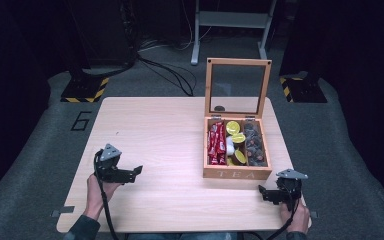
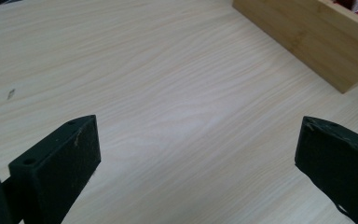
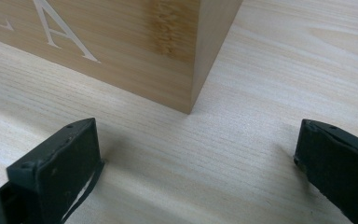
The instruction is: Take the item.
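wooden tea box [image 1: 237, 172] is sitting at the table's [image 1: 170, 145] right side, lid [image 1: 237, 88] standing open. right gripper [image 1: 266, 192] is hovering just near its front right corner, jaws spread wide, empty. left gripper [image 1: 136, 171] is resting well left, jaws likewise wide, holding nothing.

tea box [image 3: 121, 42] lettering cropped, dark capsules [image 1: 254, 144] perhaps

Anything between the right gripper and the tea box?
Nothing visible. The right gripper, jaws open, sits just off the near right corner of the tea box, with bare table between them. The box's lid stands open.
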`<action>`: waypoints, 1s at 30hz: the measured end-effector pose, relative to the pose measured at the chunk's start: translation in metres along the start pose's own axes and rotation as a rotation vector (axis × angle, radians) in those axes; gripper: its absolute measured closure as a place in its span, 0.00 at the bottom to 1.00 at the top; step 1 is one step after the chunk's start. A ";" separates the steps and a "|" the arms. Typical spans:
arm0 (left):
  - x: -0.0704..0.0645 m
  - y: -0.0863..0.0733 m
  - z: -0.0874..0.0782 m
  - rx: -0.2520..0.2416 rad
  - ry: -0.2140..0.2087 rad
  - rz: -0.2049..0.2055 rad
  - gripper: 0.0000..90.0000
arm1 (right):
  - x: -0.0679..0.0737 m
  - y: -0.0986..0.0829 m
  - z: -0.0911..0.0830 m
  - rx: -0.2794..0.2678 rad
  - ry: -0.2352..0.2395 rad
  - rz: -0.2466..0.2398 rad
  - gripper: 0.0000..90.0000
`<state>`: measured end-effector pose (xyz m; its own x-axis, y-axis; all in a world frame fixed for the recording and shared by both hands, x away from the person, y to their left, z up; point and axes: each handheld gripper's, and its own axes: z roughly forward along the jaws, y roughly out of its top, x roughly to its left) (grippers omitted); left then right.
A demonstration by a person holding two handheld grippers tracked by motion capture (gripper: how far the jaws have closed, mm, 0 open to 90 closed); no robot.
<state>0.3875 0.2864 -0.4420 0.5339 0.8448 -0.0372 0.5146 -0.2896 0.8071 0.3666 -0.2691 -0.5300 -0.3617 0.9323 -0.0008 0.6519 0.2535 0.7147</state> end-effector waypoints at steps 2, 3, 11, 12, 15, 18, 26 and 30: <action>-0.007 0.010 0.005 0.000 -0.020 0.023 0.00 | 0.000 0.000 0.000 0.000 -0.002 0.003 0.00; -0.010 0.013 0.007 -0.001 -0.028 0.029 0.00 | 0.000 0.000 0.000 0.000 -0.001 0.002 0.00; -0.030 0.039 0.021 -0.001 -0.077 0.085 0.00 | 0.001 0.000 0.001 -0.005 -0.005 0.019 0.00; -0.033 0.042 0.023 -0.006 -0.081 0.088 0.00 | 0.001 0.000 0.001 -0.004 -0.005 0.019 0.00; -0.041 0.050 0.029 -0.008 -0.093 0.105 0.00 | 0.002 0.000 0.001 -0.007 -0.005 0.021 0.00; -0.047 0.056 0.035 -0.006 -0.104 0.119 0.00 | 0.002 0.001 0.001 -0.004 -0.006 0.021 0.00; -0.071 0.076 0.057 0.007 -0.173 0.150 0.00 | 0.001 0.001 0.001 -0.007 -0.007 0.008 0.00; -0.088 0.086 0.071 0.012 -0.211 0.181 0.00 | 0.001 0.001 0.001 -0.007 -0.007 0.008 0.00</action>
<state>0.4328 0.1555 -0.4108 0.7453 0.6665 -0.0161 0.4051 -0.4336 0.8049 0.3672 -0.2681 -0.5301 -0.3515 0.9362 -0.0003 0.6502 0.2444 0.7194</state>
